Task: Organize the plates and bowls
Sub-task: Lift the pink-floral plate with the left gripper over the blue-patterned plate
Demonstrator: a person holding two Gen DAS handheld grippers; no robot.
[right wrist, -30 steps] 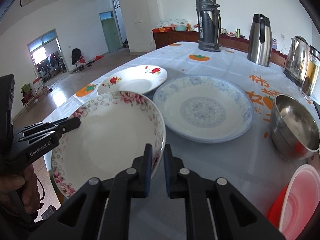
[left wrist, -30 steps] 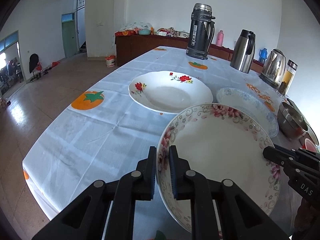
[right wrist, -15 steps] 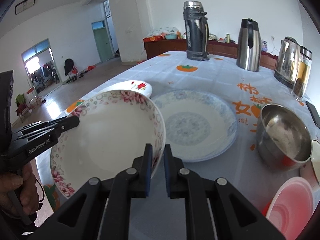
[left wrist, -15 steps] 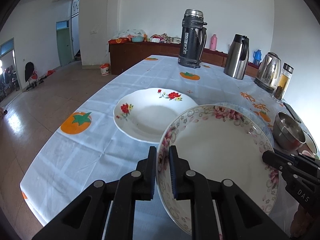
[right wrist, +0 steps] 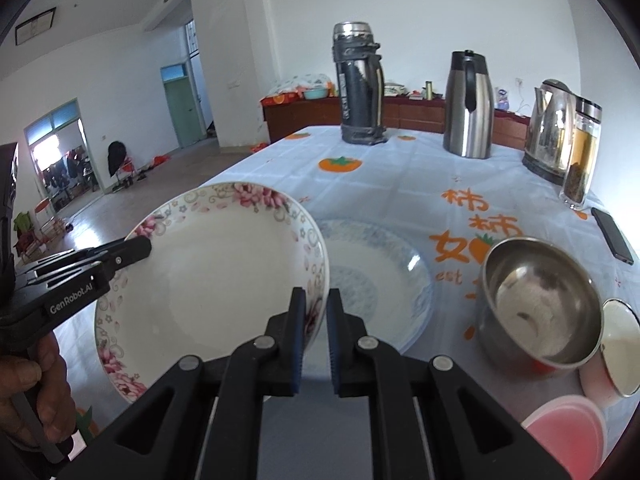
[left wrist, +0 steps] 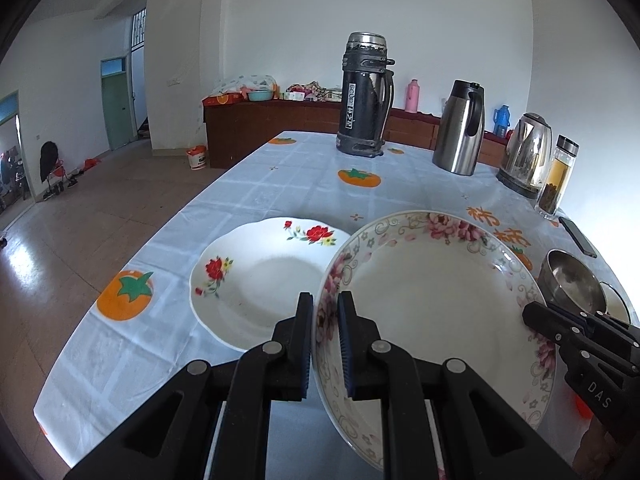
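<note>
Nearest in both views is the pink-flowered plate (left wrist: pixel 436 300), held tilted above the table (left wrist: pixel 256 184) by both tools: the left gripper (left wrist: pixel 324 344) pinches its left rim between its blue pads, and the right gripper (right wrist: pixel 317 344) pinches the opposite rim, each jaw pair closed on the porcelain. Only the right wrist view shows the person's left hand (right wrist: pixel 30 396), curled around the handle at the lower left below a body printed "GenRobot.AI"; the left wrist view shows the other tool at the right edge with the letters "DAS" on it. Just beyond the held plate, the left view alone shows a white plate with red roses (left wrist: pixel 260 276) lying flat on the cloth, while the right view alone shows a blue-patterned plate (right wrist: pixel 376 280) lying flat, partly hidden behind the held one. To the right sits a steel bowl (right wrist: pixel 540 300), and only the right view shows a pink lidded container (right wrist: pixel 564 436) near the lower right. Further off, orange characters and the letters "est" are printed on the tablecloth near a dark phone (right wrist: pixel 612 236). At the far end stand a tall black thermos (left wrist: pixel 366 96) with an unreadable vertical label, a steel jug (left wrist: pixel 460 128), a kettle (left wrist: pixel 526 152) and a glass tea bottle (left wrist: pixel 558 176).
</note>
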